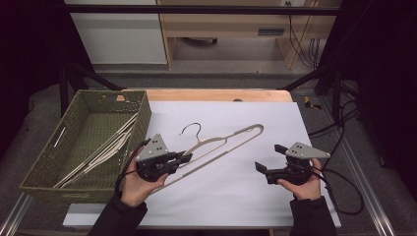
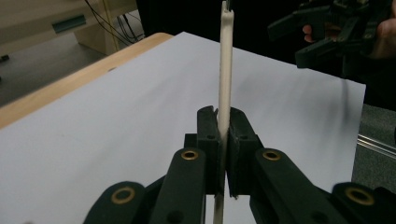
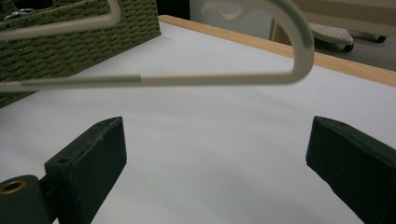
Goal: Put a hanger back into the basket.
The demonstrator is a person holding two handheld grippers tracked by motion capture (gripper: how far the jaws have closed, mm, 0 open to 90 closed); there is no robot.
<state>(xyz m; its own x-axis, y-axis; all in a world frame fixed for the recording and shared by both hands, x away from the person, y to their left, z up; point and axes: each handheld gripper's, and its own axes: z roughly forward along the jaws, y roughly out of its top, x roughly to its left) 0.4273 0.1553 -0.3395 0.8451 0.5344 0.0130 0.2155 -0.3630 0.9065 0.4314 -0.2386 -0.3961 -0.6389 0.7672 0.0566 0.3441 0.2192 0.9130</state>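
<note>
Left gripper point(image 1: 183, 158), clamped shut on your cream hanger point(image 1: 223, 146) beside the woven basket point(image 1: 88, 142), holds its long axis pointing away from that basket, while your right gripper point(image 1: 268, 158) waits wide open and empty.

you're working at a wooden table point(image 1: 216, 95) under a white sheet point(image 1: 255, 147); pale wooden furniture point(image 1: 231, 29) is standing beyond on grey floor point(image 1: 236, 61), cables point(image 1: 302, 44) are hanging, dark drapes point(image 1: 29, 59) are flanking you.
</note>
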